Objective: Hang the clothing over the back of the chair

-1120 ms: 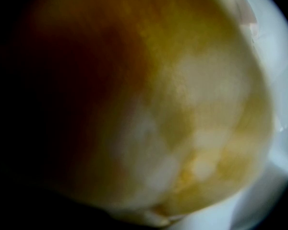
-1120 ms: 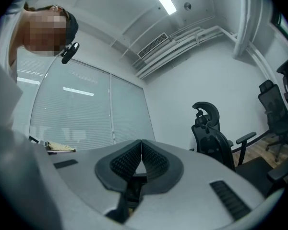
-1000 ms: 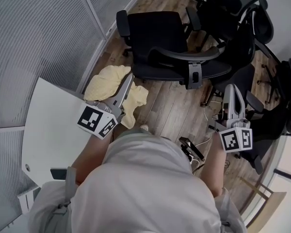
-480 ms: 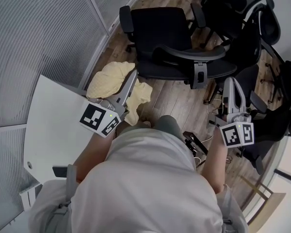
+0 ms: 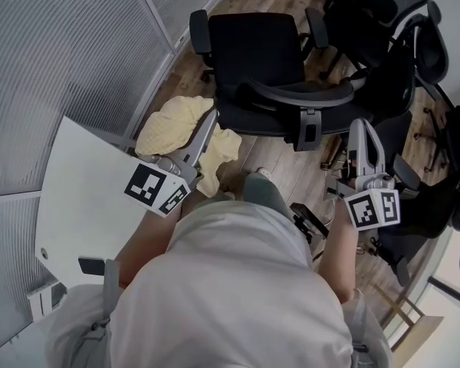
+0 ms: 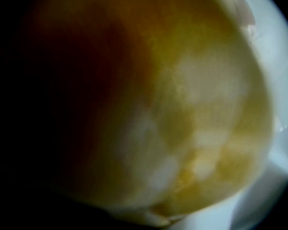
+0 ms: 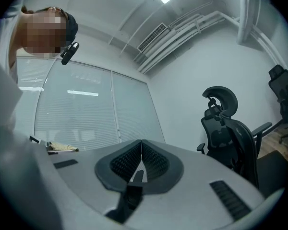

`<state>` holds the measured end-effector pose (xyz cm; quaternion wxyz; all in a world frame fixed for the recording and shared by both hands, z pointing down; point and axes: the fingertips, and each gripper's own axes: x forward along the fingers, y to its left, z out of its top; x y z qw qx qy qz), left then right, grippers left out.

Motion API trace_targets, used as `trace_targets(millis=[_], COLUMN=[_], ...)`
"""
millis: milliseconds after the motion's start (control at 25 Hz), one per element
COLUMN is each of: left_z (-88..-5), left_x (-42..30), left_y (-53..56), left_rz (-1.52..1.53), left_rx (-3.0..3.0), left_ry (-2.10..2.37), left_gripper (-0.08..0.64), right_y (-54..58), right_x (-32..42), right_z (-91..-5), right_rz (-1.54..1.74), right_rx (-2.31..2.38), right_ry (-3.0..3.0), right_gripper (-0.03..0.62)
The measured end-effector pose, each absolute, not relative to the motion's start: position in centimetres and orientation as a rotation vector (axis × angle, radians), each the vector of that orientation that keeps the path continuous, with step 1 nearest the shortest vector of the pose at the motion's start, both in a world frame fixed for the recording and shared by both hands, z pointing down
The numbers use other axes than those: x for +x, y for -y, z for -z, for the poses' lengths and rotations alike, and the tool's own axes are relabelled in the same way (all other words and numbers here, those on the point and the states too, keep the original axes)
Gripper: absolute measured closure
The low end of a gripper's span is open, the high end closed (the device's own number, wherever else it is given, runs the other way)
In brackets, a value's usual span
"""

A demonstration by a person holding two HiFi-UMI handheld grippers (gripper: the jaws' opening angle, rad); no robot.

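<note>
A pale yellow garment hangs bunched around my left gripper, which is shut on it. The cloth drapes on both sides of the jaws, above the wooden floor. In the left gripper view the yellow garment fills the picture and hides the jaws. The black office chair stands just ahead, with its curved back nearest me. My right gripper is shut and holds nothing, to the right of the chair's back. In the right gripper view the right gripper has its pads pressed together.
A white desk is at my left, against a wall of blinds. More black chairs crowd the right side, and one chair shows in the right gripper view. Cables lie on the floor near my feet.
I have stepped toward the chair, with one leg now forward. Both grippers have moved nearer its back. The garment stays in the left gripper.
</note>
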<state>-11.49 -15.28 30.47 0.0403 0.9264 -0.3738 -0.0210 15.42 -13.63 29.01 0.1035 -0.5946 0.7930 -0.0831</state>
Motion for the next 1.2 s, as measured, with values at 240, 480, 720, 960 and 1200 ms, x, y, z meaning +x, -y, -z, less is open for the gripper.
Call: trace_targets(millis=[240, 480, 720, 960, 1200], left_z=[-29.9, -29.7, -29.5, -29.4, -28.9], left_x=[-10.2, -8.6, -6.9, -5.4, -3.5], left_y=[16.2, 16.9, 17.2, 17.7, 18.3], left_rz=[0.062, 0.053, 0.035, -0.007, -0.006], left_rx=[2.823, 2.797, 2.788, 2.778, 2.782], left_ry=[1.189, 1.254, 1.294, 1.326, 1.340], left_gripper=[0.523, 0.523, 0.523, 0.523, 0.523], right_y=[16.7, 19.5, 21.5, 23.2, 25.0], right_x=[16.7, 18.3, 19.0, 19.5, 19.8], right_z=[-28.3, -28.1, -28.3, -28.8, -29.4], right_rz=[0.238, 0.247, 0.263, 0.288, 0.300], right_rx=[-1.694, -1.619, -1.535, -1.462, -1.387], right_ry=[-2.379, -2.430, -2.472, -2.503, -2.540], right_gripper=[0.571, 0.571, 0.571, 0.571, 0.571])
